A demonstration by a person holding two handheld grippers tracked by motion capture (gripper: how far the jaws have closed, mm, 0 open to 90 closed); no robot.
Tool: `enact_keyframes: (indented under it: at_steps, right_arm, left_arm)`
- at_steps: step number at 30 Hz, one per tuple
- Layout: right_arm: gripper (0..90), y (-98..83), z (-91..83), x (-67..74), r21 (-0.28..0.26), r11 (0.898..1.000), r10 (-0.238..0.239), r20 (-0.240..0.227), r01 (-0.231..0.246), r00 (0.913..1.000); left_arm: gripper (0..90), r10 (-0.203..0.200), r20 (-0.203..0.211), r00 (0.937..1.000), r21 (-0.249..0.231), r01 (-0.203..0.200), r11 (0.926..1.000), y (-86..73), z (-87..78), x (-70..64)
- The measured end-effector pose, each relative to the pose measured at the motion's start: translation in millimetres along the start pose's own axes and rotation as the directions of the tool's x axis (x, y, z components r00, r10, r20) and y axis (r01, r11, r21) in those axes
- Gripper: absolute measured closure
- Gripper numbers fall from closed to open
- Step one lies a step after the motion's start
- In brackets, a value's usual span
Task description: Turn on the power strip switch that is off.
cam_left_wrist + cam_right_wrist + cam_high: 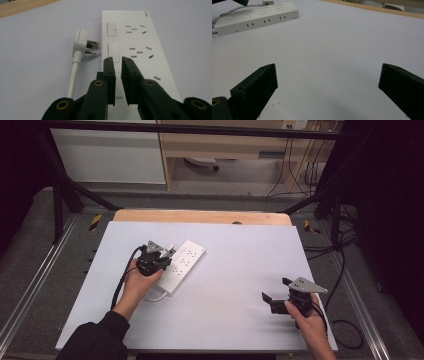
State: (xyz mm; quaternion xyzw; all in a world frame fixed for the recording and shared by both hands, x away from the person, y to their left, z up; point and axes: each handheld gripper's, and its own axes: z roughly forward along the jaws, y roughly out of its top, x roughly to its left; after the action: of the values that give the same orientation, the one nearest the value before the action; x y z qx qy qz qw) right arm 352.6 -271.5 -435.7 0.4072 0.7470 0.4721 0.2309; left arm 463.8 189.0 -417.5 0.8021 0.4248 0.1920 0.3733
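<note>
A white power strip (186, 261) lies left of the table's middle, its sockets and rocker switches facing up (150, 37). Its white plug (80, 42) rests on the table beside it, pins towards the strip, with the white cord (72, 77) running back from it. My left gripper (164, 260) is over the strip's near end. Its jaws (117, 60) stand nearly together with a narrow slit, above a switch, and nothing is gripped. My right gripper (276, 289) rests at the front right, wide open (328, 70) over bare table, with the strip (257, 16) far off.
The white table top (240, 260) has a wooden edge (200, 216) at the back. A black frame's legs (60, 205) stand at both back corners. Black cables (345, 270) trail over the floor at the right, and a wooden cabinet stands behind.
</note>
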Motion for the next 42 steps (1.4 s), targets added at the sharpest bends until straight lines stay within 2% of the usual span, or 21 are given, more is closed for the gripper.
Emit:
enact_keyframes:
  at_steps: [1,15,24,33,42]
  right_arm:
    - [2.7,0.1,0.2,0.3,0.0,1.0,-0.002,-0.001,0.002,1.0]
    - [2.6,0.3,-0.6,-0.6,-0.006,1.0,-0.005,-0.001,0.005,1.0]
    - [2.6,0.3,-0.7,-0.5,-0.005,1.0,-0.006,0.0,0.006,1.0]
    - [2.6,0.3,-0.9,-0.7,-0.005,1.0,-0.004,0.001,0.004,1.0]
    - [2.6,0.1,-1.2,-1.1,-0.005,1.0,-0.002,0.004,0.002,1.0]
  left_arm:
    - [84.8,0.0,0.003,1.0,0.001,0.0,1.0,-0.2,0.0,0.0]
    - [89.9,-0.011,0.008,0.9999,0.003,0.011,0.9999,-7.5,0.7,2.0]
    - [90.0,-0.015,0.011,0.9998,-0.004,0.015,0.9999,-11.5,-1.7,4.8]
    - [90.0,0.004,0.015,0.9999,0.002,-0.004,1.0,-11.9,-1.1,2.5]
    - [90.0,0.005,0.021,0.9998,0.004,-0.005,1.0,-12.9,-0.5,1.9]
